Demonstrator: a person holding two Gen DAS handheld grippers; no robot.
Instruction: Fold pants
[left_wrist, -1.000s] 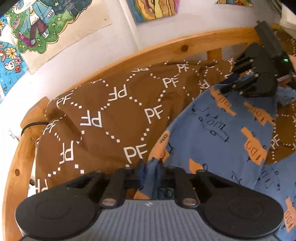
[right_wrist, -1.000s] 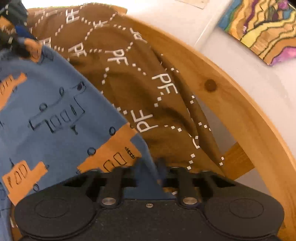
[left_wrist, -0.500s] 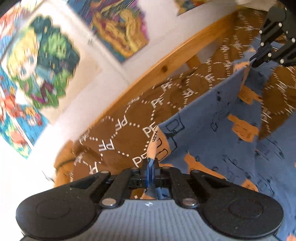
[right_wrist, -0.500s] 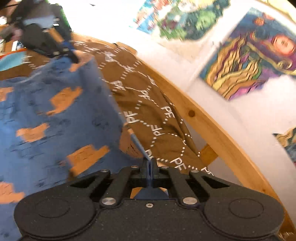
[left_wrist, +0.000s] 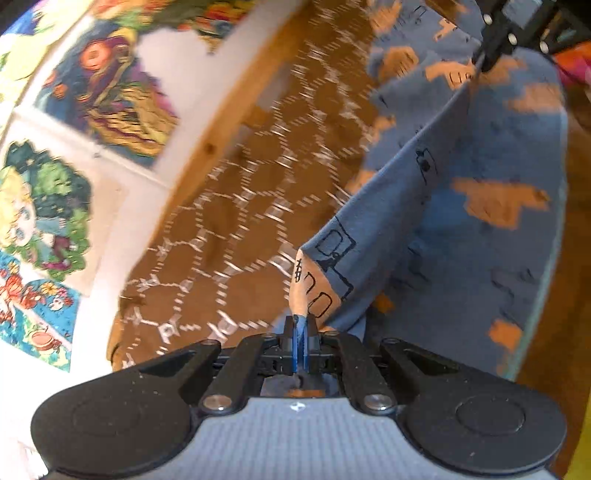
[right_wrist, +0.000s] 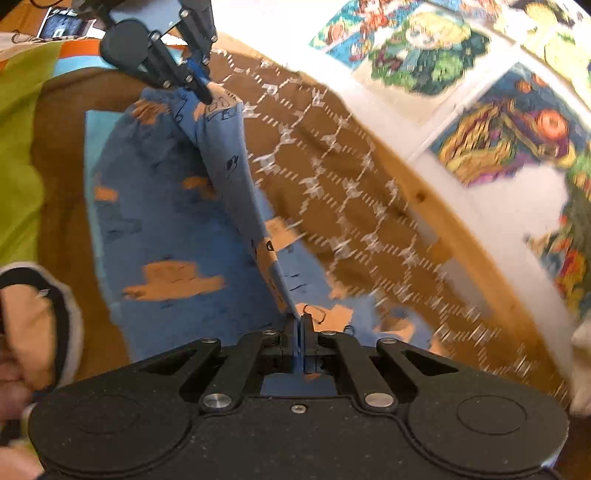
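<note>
The pants (left_wrist: 480, 206) are blue with orange patches and black line drawings. They lie on a brown bedspread with white "PF" marks (left_wrist: 236, 206). My left gripper (left_wrist: 300, 325) is shut on one corner of the pants' edge and holds it raised. My right gripper (right_wrist: 298, 325) is shut on the other corner of the same edge. The edge is stretched taut between the two grippers. Each gripper shows in the other's view: the right one at the top right (left_wrist: 487, 64), the left one at the top left (right_wrist: 205, 94). The rest of the pants (right_wrist: 166, 229) drapes on the bed.
A wooden bed rail (left_wrist: 236, 110) curves behind the bedspread (right_wrist: 351, 177), with colourful pictures on the white wall (left_wrist: 107, 85) beyond. A green cloth (right_wrist: 18, 147) lies at the left and a person's hand (right_wrist: 26, 321) shows at the lower left.
Both grippers have lifted the pants' edge up off the bed and swung it back toward the near side. The edge has pulled taut between them.
</note>
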